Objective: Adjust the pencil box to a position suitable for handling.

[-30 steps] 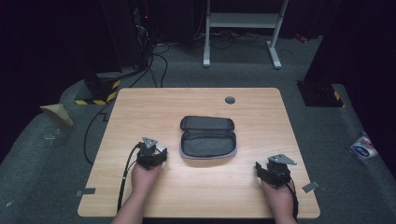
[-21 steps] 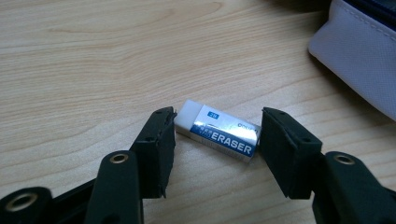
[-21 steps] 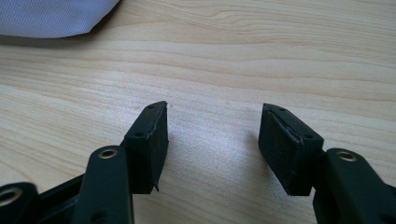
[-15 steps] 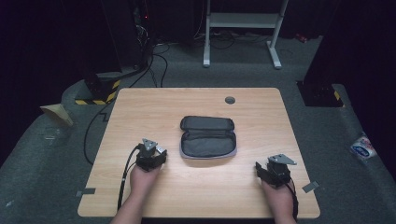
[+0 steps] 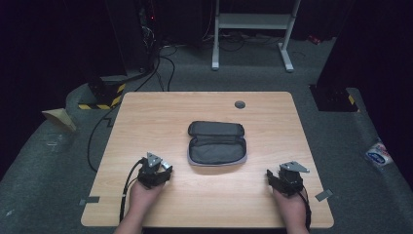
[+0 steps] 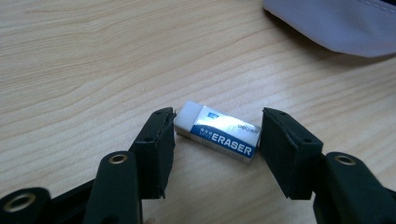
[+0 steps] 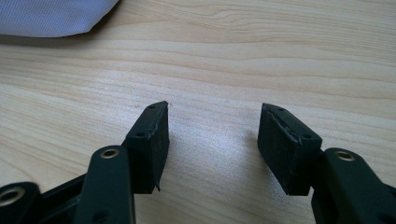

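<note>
A white eraser in a blue and silver sleeve printed "ERASER" lies flat on the wooden table, between the black jaws of my left gripper. The jaws stand open around it: the left one is at its white end and the right one is a small gap from the other end. In the high view the left gripper sits just left of an open dark pencil case with a grey lining. My right gripper is open over bare wood, and it rests near the table's front right.
A corner of the pencil case's grey fabric lies just beyond the eraser. A round cable grommet sits near the table's far edge. Cables trail off the left side, and a white stand is on the floor behind.
</note>
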A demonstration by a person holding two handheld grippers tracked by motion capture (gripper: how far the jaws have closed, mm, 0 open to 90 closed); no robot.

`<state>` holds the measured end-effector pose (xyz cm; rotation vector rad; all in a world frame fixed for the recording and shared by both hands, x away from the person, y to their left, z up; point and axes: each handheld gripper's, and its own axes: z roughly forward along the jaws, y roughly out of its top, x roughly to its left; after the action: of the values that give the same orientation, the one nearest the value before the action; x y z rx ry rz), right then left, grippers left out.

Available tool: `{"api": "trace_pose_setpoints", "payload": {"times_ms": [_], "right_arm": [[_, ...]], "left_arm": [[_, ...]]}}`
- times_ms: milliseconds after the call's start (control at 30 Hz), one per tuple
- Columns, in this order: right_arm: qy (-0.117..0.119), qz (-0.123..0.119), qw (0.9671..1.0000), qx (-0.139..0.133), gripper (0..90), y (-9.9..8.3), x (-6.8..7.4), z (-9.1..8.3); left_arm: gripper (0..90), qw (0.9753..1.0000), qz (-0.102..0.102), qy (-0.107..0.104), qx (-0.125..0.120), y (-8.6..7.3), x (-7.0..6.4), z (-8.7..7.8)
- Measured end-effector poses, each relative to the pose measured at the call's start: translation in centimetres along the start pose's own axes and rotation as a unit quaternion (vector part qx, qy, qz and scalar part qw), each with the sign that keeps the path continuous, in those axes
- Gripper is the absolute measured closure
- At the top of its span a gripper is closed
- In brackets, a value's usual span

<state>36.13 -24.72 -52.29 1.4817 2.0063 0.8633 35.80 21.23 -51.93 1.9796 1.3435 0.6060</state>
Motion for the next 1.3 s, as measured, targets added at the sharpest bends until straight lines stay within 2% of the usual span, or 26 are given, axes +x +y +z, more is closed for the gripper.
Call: {"api": "trace_pose_setpoints", "payload": {"times_ms": [100, 233, 400, 500, 600, 667, 800, 1000, 1100, 1200, 1300], "right_arm": [[0.001, 0.000, 1.0000, 0.000, 43.3, 0.0, 0.0, 0.0], [0.001, 0.000, 1.0000, 0.000, 43.3, 0.0, 0.0, 0.0], [0.002, 0.000, 1.0000, 0.000, 43.4, 0.0, 0.0, 0.0], [0.001, -0.001, 1.0000, 0.000, 43.4, 0.0, 0.0, 0.0], [0.001, -0.001, 1.0000, 0.000, 43.5, 0.0, 0.0, 0.0], [0.001, -0.001, 1.0000, 0.000, 43.5, 0.0, 0.0, 0.0], [0.001, -0.001, 1.0000, 0.000, 43.6, 0.0, 0.0, 0.0], [0.002, -0.001, 1.0000, 0.000, 43.7, 0.0, 0.0, 0.0], [0.002, -0.001, 1.0000, 0.000, 43.7, 0.0, 0.0, 0.0], [0.003, -0.001, 1.0000, 0.000, 43.9, 0.0, 0.0, 0.0], [0.003, -0.001, 1.0000, 0.000, 43.9, 0.0, 0.0, 0.0]], "left_arm": [[41.8, 0.9999, -0.011, 0.003, -0.011, -0.2, -0.1, -0.8], [36.9, 0.9995, -0.030, -0.006, -0.008, -0.7, -0.2, -1.3], [36.1, 0.9993, -0.037, -0.007, 0.007, -0.5, -0.2, -0.3], [37.3, 0.9992, -0.039, -0.009, 0.005, -0.2, -0.4, 0.2], [40.7, 0.9992, -0.037, -0.013, -0.005, 0.1, -0.8, 0.6], [43.2, 0.9996, -0.024, -0.012, 0.000, 0.5, -1.1, 1.1], [46.0, 0.9999, -0.003, -0.014, -0.005, 1.0, -1.8, 1.7], [50.7, 0.9998, -0.002, -0.014, -0.014, 0.1, -1.4, 0.5], [52.5, 0.9997, 0.018, -0.010, -0.011, -0.4, -1.2, -0.2], [55.4, 0.9995, 0.017, -0.018, -0.019, -0.6, -1.0, -0.2], [56.7, 0.9996, 0.019, -0.008, -0.018, -0.7, -1.2, 0.1]]}}
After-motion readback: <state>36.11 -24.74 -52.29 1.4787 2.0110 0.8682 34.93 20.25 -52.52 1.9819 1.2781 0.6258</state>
